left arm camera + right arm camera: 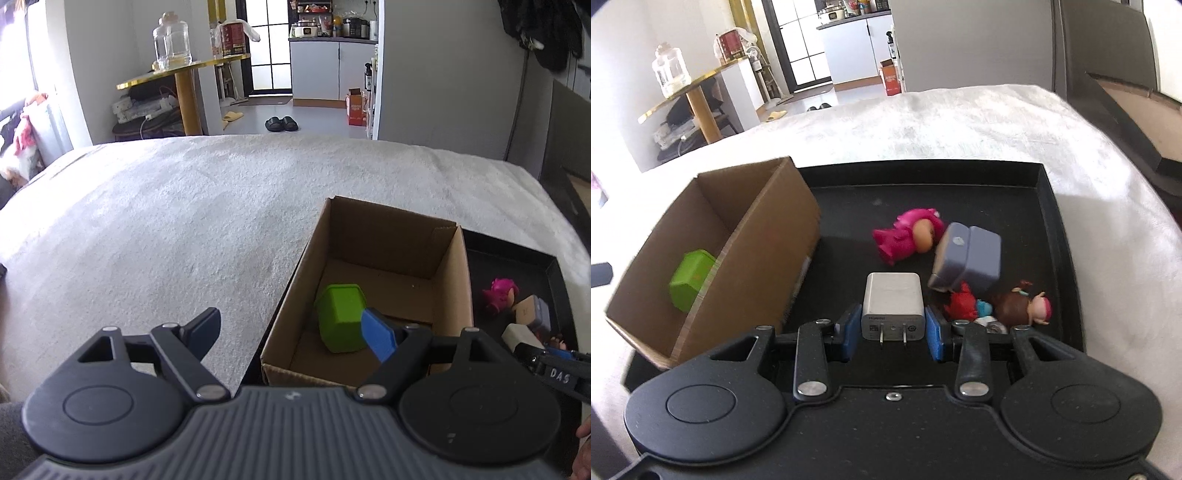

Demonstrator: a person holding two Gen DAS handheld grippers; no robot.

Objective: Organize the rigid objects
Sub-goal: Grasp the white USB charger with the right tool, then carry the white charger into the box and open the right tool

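Right now the right gripper (892, 326) clamps a white charger (892, 308) (prongs toward the camera) above the black tray (1052, 229); the left gripper (291, 332) gapes empty over the cardboard box (295, 295) holding a green cup (341, 317).

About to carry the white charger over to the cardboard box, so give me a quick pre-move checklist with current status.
1. Right tongs clamped on the white plug-in wall charger, blue pads on both its sides: ok.
2. Charger clear of the black tray floor: cannot tell.
3. Open brown cardboard box has free floor beside the green plastic tub: ok.
4. Left tongs open and holding nothing: ok.
5. Path into the box clear: not ok, one left blue pad sits over the box opening.
6. Pink toy figure and grey rectangular case apart from the charger: ok.
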